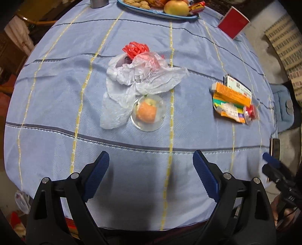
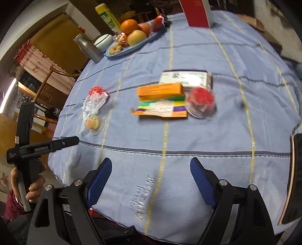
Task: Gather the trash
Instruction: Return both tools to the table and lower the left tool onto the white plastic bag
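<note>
A crumpled clear plastic bag lies near the middle of the worktop, with a red ribbed scrap at its far edge and a clear round cup holding a bitten piece of fruit touching its near edge. To the right, well apart from the bag, sits a small heap of flattened cartons: an orange box on top, a white one just behind, a torn multicoloured one nearest (the print is too blurred to read). A second clear cup with something red inside touches the heap's right end. At the far edge stand a blue tray of fruit and nuts, a grey metal flask and a red box. The left claw hovers over the near edge of the blue striped cloth, its jaws spread wide with nothing between them. The right claw likewise stands spread and empty, over the near edge further right.
</note>
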The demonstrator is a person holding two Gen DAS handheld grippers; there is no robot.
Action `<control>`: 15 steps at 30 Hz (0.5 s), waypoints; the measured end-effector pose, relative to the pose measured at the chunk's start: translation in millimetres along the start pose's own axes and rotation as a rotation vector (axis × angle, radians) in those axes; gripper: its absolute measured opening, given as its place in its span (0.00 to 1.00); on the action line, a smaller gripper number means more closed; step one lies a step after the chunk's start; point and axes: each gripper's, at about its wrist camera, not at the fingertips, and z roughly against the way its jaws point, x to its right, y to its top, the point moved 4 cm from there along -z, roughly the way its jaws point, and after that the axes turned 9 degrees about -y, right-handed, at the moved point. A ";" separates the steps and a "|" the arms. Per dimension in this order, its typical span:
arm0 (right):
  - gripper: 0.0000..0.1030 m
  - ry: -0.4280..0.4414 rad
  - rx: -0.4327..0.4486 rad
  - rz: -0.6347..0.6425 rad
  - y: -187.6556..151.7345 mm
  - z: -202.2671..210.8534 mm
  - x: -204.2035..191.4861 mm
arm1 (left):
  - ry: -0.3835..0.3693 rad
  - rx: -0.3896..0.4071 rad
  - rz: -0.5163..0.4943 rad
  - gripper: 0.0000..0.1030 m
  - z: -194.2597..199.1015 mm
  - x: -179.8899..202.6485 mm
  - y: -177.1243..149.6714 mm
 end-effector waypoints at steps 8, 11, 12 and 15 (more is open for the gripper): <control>0.81 0.044 -0.018 -0.045 11.4 -19.9 1.6 | 0.025 0.014 0.019 0.85 10.0 -8.5 35.9; 0.81 0.012 0.013 -0.064 19.4 -18.9 -6.4 | 0.007 0.019 -0.018 0.85 2.8 -9.9 60.2; 0.81 -0.004 0.020 -0.070 22.3 -17.5 -7.8 | -0.002 0.014 -0.028 0.85 -0.1 -10.7 67.0; 0.81 -0.052 0.055 -0.080 31.4 -10.5 -9.2 | -0.033 -0.005 -0.067 0.85 -14.1 -11.9 88.4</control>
